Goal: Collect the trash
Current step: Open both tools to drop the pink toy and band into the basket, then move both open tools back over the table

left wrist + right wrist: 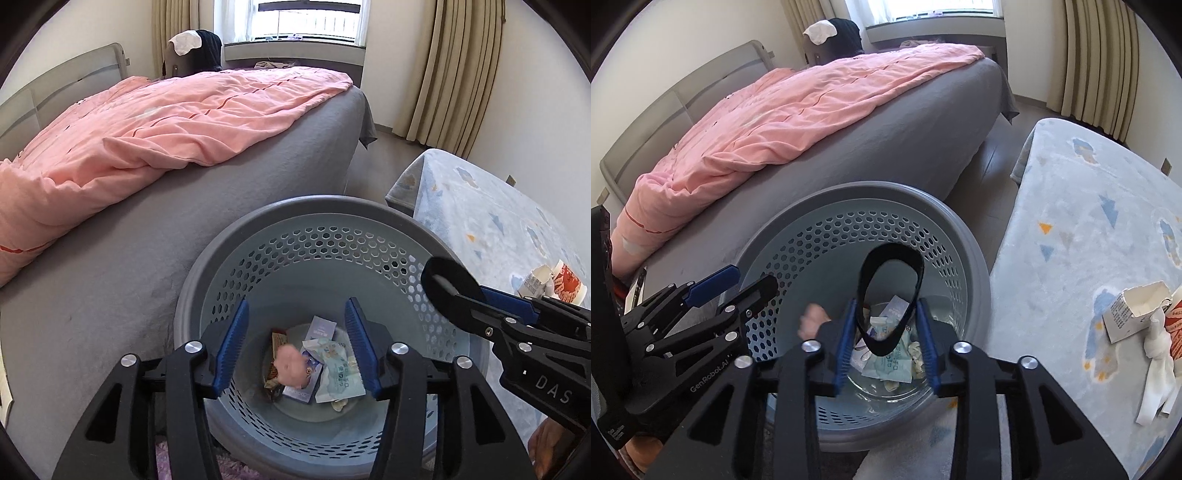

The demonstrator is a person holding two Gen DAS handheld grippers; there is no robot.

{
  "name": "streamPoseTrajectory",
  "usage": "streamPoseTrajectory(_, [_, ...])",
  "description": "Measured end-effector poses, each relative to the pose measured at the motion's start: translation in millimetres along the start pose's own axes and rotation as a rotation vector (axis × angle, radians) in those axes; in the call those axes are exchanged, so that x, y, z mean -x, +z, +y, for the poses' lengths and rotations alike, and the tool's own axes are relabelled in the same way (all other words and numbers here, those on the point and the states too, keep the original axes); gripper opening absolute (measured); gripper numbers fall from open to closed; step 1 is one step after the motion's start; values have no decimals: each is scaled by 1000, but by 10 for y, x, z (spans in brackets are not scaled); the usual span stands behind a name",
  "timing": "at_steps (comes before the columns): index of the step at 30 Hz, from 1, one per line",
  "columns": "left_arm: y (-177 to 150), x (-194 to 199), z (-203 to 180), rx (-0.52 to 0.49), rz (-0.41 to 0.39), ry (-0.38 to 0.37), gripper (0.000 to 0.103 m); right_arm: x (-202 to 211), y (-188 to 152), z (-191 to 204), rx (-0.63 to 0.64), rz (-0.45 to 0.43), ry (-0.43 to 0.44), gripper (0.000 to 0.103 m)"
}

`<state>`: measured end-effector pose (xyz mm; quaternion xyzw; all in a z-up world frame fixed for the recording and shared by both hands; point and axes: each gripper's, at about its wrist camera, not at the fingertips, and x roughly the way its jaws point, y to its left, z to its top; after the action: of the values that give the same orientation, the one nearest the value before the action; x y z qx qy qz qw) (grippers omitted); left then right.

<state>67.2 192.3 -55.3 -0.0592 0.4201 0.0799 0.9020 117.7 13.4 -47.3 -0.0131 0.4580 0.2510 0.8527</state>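
Note:
A grey perforated bin point(258, 236) stands by the bed, with wrappers and packets point(332, 373) on its bottom. My left gripper point(297, 352) is open above the bin; a blurred pink ball point(291, 363) is in mid-air below it. It also shows as a pink blur in the right wrist view point(812, 319). My right gripper point(888, 341) is shut on a black elastic loop point(890, 295) and holds it over the bin point(975, 258). The loop also shows in the left wrist view point(448, 284).
A bed with grey sheet point(184, 229) and pink quilt point(166, 125) is at left. A pale blue blanket-covered surface point(1089, 221) at right carries a torn carton point(1134, 310), a red-printed pack point(1176, 321) and white tissue point(1156, 376).

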Motion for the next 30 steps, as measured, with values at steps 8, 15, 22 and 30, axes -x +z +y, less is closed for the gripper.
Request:
streamPoseTrajectory(8, [-12,27,21,5,2,8,59,24,9,-22,-4,-6,-7,43])
streamPoseTrajectory(15, [-32,34,55,14,8,18,60,1,-22,-43,-12,5,-3,46])
streamPoseTrajectory(22, [-49,58,83,22,11,24,60,27,-45,-34,-13,2,-3,49])
streamPoseTrajectory(30, [-60,102,86,21,5,26,61,71,-60,-15,-15,-6,0,51])
